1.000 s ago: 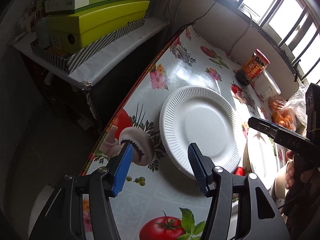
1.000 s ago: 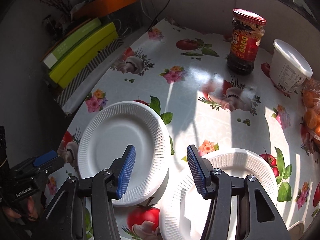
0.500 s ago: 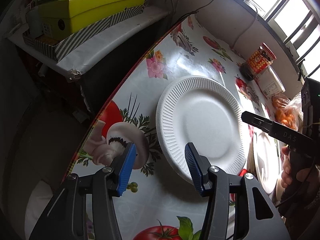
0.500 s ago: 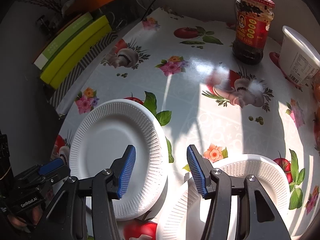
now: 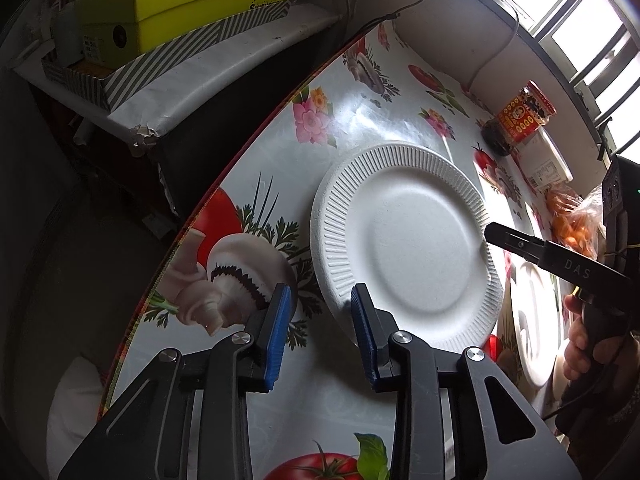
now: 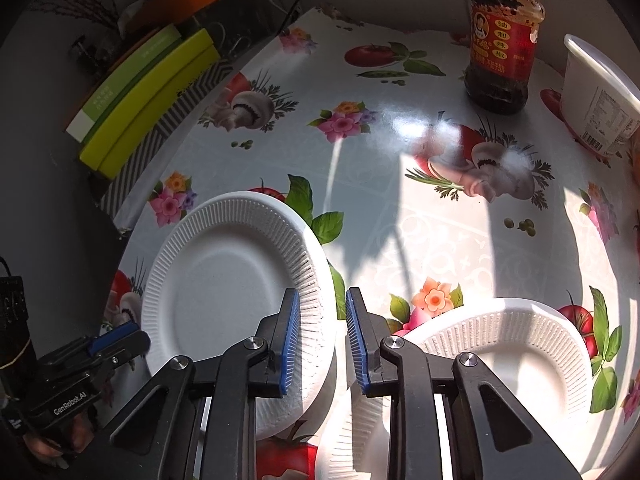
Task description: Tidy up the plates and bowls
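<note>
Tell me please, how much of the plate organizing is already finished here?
Nothing looks finished: the round plate and the deeper plate both lie on the table, unstacked. In hand: the left gripper and right gripper are closing over the round plate's opposite rims. Still to do: lifting and stacking it.

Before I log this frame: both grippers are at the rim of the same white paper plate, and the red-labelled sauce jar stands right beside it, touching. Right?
Not touching. In the right wrist view the sauce jar stands far across the table from the paper plate. Both the left gripper and the right gripper are closing at its rim.
</note>
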Motion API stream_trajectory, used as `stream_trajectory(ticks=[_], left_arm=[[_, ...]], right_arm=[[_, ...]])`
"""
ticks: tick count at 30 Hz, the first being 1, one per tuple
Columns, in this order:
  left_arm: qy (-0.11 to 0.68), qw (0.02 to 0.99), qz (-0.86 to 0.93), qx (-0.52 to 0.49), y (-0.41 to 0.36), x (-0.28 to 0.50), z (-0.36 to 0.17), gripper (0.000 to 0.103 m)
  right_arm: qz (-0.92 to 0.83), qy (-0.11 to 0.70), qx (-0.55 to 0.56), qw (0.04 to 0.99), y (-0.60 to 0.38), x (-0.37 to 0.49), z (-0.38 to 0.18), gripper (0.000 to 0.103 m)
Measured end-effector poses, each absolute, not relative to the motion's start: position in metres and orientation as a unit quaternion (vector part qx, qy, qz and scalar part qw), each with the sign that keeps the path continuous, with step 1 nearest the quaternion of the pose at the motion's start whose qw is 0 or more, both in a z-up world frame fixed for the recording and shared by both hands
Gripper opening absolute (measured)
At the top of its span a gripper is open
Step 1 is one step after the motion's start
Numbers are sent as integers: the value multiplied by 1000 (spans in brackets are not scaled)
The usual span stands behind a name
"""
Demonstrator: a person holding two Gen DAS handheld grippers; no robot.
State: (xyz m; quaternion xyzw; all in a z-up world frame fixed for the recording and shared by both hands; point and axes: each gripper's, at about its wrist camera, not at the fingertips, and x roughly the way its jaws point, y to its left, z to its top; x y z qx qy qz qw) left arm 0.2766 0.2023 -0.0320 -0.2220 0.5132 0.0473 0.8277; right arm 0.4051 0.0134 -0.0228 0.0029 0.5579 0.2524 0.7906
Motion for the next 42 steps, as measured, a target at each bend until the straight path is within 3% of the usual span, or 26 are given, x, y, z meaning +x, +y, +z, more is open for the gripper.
stream_trajectory(ticks=[3, 20, 42], left_arm=[[514, 826, 44, -228, 203, 277, -33, 25], [511, 827, 45, -230, 200, 279, -30, 15], [499, 834, 48, -229, 200, 270, -19, 15]], right_arm=[[256, 560, 0, 788, 15, 404, -24, 18], [254, 559, 0, 789, 15, 405, -24, 17], [257, 556, 24, 790, 8, 397, -14, 17]])
